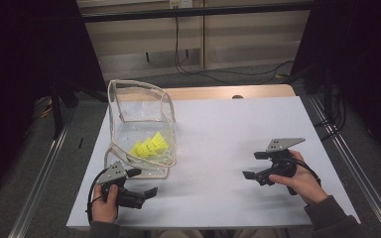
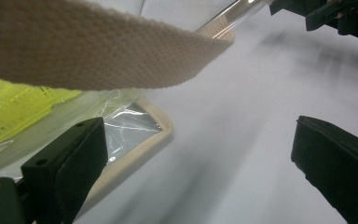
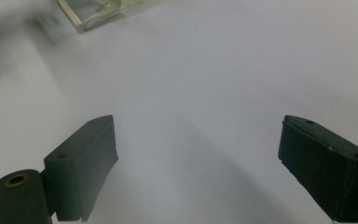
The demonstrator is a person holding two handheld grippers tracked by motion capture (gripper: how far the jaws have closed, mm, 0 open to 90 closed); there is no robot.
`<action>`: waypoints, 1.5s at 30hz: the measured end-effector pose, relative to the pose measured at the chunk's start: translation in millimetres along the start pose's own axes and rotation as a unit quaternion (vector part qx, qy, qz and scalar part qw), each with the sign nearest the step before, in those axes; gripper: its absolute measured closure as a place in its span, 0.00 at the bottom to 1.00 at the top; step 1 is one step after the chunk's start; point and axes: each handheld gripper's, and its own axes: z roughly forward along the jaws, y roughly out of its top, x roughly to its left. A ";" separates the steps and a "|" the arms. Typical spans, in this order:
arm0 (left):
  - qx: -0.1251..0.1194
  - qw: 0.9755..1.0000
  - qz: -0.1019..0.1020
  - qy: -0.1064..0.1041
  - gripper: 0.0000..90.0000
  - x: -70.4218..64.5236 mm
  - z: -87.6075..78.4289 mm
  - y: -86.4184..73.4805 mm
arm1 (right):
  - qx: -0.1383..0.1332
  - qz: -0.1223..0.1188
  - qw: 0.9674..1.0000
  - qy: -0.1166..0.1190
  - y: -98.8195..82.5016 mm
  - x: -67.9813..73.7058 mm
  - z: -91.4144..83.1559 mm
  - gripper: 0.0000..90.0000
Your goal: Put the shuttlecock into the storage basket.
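Your left tool (image 1: pixel 146 192) sits nearest you, by the bench's near left corner, its jaws spread wide with nothing between them. In the left gripper view a beige woven strap (image 2: pixel 98 51) of the bag crosses just above the open jaws, and one jaw stands beside the bag's beige-trimmed base, so you look placed to take hold of the strap or rim; no pad touches it yet.

Just beyond that tool stands the clear plastic bag with beige fabric trim (image 1: pixel 141 126), on the left half of the white bench (image 1: pixel 238 129), closer to the near edge than the far one. Its mouth gapes upward and the walls hold their shape, which leaves the inside easy to reach from above. At its bottom lie the yellow feathered shuttlecocks (image 1: pixel 150 147), bunched toward the near side.

Your right tool (image 1: pixel 250 166) rests over the right half of the bench, well apart from the bag, its jaws likewise wide open and empty; the right gripper view shows bare white surface between them and a corner of the bag far off. That hand seems to be waiting its turn, pointed toward the bag so it can come in once the left has steadied it.
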 end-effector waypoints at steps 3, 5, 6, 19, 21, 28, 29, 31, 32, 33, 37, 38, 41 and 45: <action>-0.002 1.000 -0.001 0.000 0.04 -0.1 0.5 -0.2 | -0.002 -0.001 1.000 -0.001 -2.5 -0.2 -1.1 0.12; -0.002 1.000 -0.001 0.000 0.04 -0.2 0.5 -0.2 | -0.005 -0.002 1.000 -0.003 -4.2 -0.3 -2.0 0.12; -0.002 1.000 -0.001 0.001 0.04 -0.1 0.5 -0.2 | -0.005 0.000 1.000 -0.002 -5.0 -0.1 -2.5 0.12; 0.002 1.000 0.002 0.000 0.04 0.4 0.7 0.0 | -0.013 0.003 1.000 -0.014 -15.3 -1.7 -8.1 0.12; 0.003 1.000 0.002 0.001 0.04 0.4 0.8 0.1 | -0.015 0.002 1.000 -0.015 -16.6 -1.8 -9.0 0.12; 0.001 1.000 0.001 0.000 0.04 0.6 0.6 0.3 | -0.013 0.002 1.000 -0.014 -19.5 -1.0 -9.3 0.11; 0.002 1.000 0.002 0.000 0.04 0.7 0.6 0.3 | -0.013 0.000 1.000 -0.015 -19.8 -1.1 -9.1 0.11; 0.002 1.000 0.002 0.000 0.04 0.7 0.6 0.3 | -0.014 0.001 1.000 -0.015 -20.2 -1.3 -9.2 0.11; 0.001 1.000 0.002 -0.001 0.04 0.8 0.8 0.3 | -0.013 0.000 1.000 -0.015 -20.3 -1.3 -9.5 0.11; 0.002 1.000 0.002 0.000 0.04 0.7 0.8 0.4 | -0.014 0.000 1.000 -0.015 -20.5 -1.2 -9.6 0.11; 0.000 1.000 0.002 0.000 0.04 0.8 1.1 0.4 | -0.012 -0.002 1.000 -0.017 -22.3 -0.1 -10.3 0.11; 0.001 1.000 0.003 0.000 0.04 0.7 1.1 0.6 | -0.012 -0.004 1.000 -0.016 -22.9 -0.1 -10.5 0.11; 0.001 1.000 0.004 0.000 0.04 0.9 1.1 0.8 | -0.010 -0.007 1.000 -0.019 -24.6 0.1 -11.6 0.11; 0.001 1.000 0.005 0.001 0.04 0.9 1.0 0.8 | -0.011 -0.007 1.000 -0.019 -25.9 0.1 -13.6 0.11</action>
